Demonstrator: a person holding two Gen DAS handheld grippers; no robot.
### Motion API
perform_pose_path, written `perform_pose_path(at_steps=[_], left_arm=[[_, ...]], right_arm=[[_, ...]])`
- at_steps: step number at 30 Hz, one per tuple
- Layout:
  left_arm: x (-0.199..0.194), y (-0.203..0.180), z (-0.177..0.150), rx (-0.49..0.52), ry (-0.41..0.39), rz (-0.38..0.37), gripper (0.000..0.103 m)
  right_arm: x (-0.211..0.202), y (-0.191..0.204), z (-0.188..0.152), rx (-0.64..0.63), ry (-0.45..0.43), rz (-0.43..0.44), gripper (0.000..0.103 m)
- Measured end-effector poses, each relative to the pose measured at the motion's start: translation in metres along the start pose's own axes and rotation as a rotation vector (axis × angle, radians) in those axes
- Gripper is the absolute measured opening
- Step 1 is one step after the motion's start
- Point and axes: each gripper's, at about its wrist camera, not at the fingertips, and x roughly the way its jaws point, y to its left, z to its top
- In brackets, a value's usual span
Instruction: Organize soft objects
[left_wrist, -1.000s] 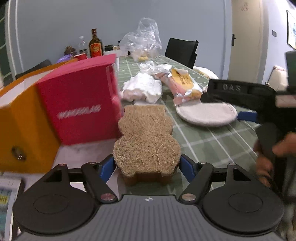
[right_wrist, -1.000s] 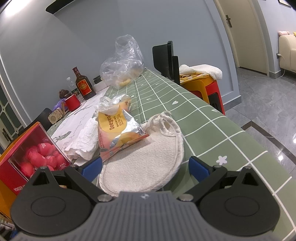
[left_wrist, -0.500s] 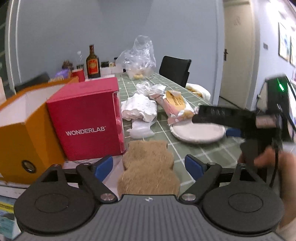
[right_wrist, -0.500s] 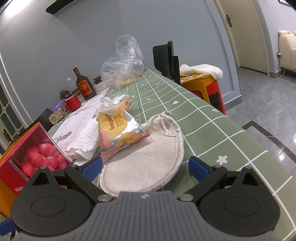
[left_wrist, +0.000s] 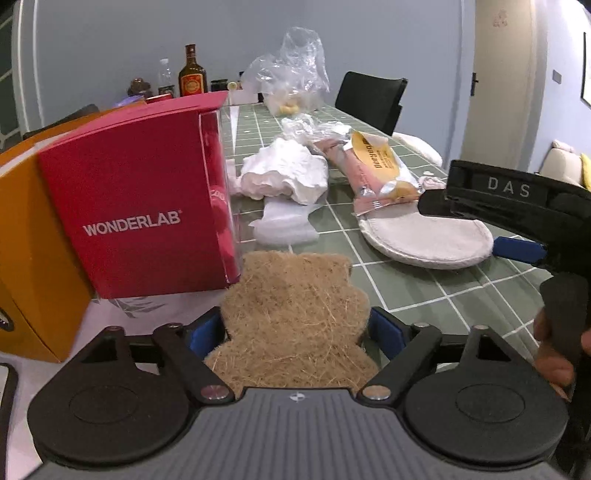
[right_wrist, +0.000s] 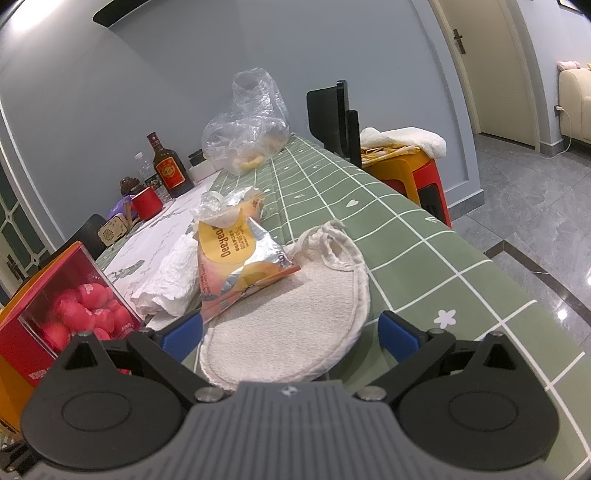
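Note:
A tan bear-shaped coir scrubber (left_wrist: 295, 306) lies flat on the table beside the red WONDERLAB box (left_wrist: 136, 214). My left gripper (left_wrist: 295, 328) straddles its lower half; the jaws are closing, and the blue pads sit close at both edges without squeezing it. My right gripper (right_wrist: 291, 328) is open around the near end of a round white terry pad (right_wrist: 295, 314), also seen as the pad (left_wrist: 424, 236) in the left wrist view, where one blue finger (left_wrist: 517, 248) shows. A yellow-pink snack packet (right_wrist: 236, 258) rests partly on the pad.
Crumpled white cloth (left_wrist: 288, 173) lies left of the packet. An orange box (left_wrist: 33, 258) stands behind the red one. A plastic bag (right_wrist: 247, 122), a bottle (right_wrist: 168, 166) and a red mug (right_wrist: 147, 201) crowd the far end. The table's edge (right_wrist: 491, 258) runs along the right.
The left gripper let go of the raised scrubber, which now lies flat on the table. It drew back with jaws wide, then came forward around it again. The right gripper kept still.

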Motion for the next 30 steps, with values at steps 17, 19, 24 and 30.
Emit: perform_pose_path(at_steps=[17, 19, 24, 30], left_arm=[[-0.004, 0.023, 0.002, -0.13, -0.032, -0.048, 0.087], [-0.004, 0.022, 0.002, -0.128, -0.032, -0.046, 0.087], [-0.004, 0.023, 0.002, -0.134, -0.034, -0.052, 0.087], [-0.005, 0.026, 0.0, -0.155, -0.04, -0.069, 0.088]], right_arm=[[0.009, 0.028, -0.001, -0.166, 0.026, -0.058, 0.101], [0.013, 0.037, -0.003, -0.22, 0.043, -0.091, 0.101], [0.031, 0.053, -0.005, -0.336, 0.13, -0.1, 0.101], [0.031, 0.06, -0.011, -0.41, 0.127, -0.108, 0.085]])
